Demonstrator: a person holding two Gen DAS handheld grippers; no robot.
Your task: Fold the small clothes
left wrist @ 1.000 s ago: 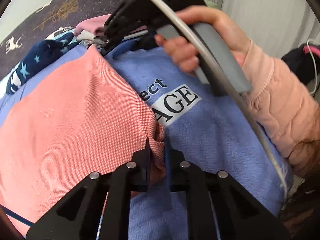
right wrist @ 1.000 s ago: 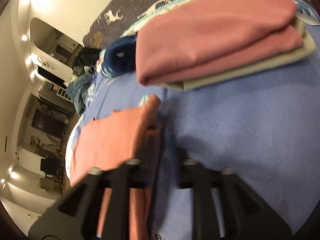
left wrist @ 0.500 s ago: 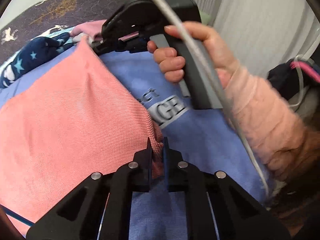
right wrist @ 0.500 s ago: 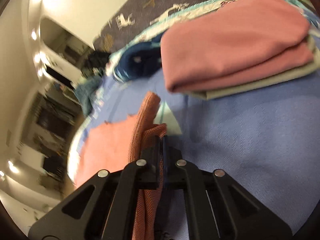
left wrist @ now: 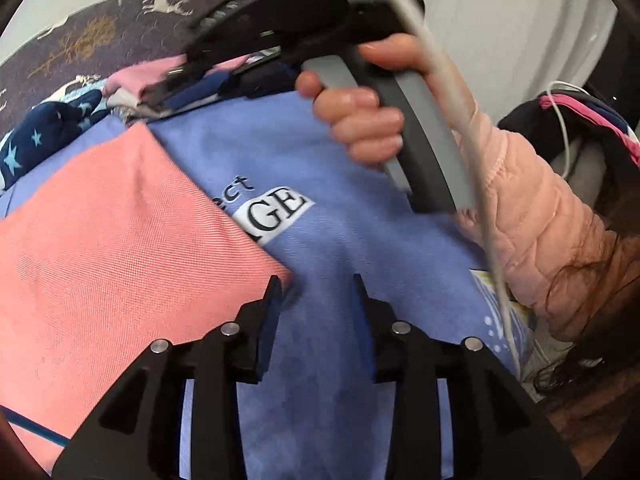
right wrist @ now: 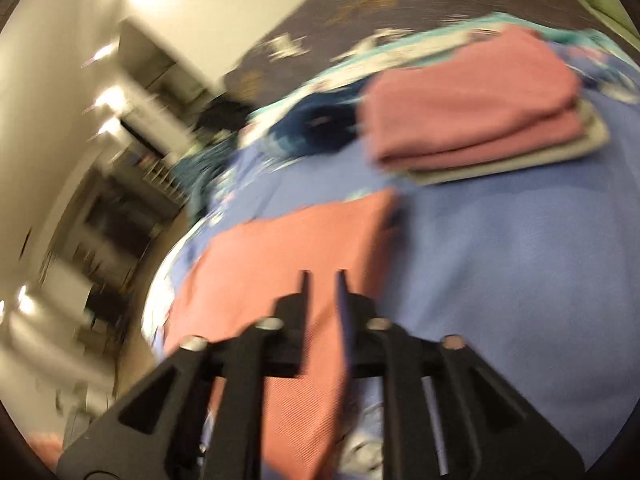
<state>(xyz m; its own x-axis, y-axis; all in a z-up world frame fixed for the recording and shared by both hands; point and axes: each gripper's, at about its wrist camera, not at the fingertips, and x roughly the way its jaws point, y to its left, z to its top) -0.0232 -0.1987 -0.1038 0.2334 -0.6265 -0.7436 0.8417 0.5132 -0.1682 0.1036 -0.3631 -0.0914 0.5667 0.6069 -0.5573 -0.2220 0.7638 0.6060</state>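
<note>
A salmon-pink cloth (left wrist: 120,264) lies flat on the blue bedsheet (left wrist: 320,152). In the left wrist view my left gripper (left wrist: 316,280) hovers just right of the cloth's near corner. Its jaws are opening, with only the sheet showing between them. My right gripper (left wrist: 164,88) is held up beyond the cloth's far corner by a hand (left wrist: 360,116). In the blurred right wrist view the right gripper (right wrist: 322,276) hangs above the salmon cloth (right wrist: 288,248). Its jaws are opening a narrow gap and they pinch nothing.
A folded pink garment on a grey one (right wrist: 472,120) sits on the sheet beyond the cloth. A dark blue garment with stars (left wrist: 44,132) lies beside that stack. A dark cover with deer print (left wrist: 120,20) runs behind. A pink sleeve (left wrist: 532,220) crosses the right side.
Both grippers were shut on corners of the salmon cloth and have let go. The cloth now lies flat. The right gripper has lifted and drawn back from its corner.
</note>
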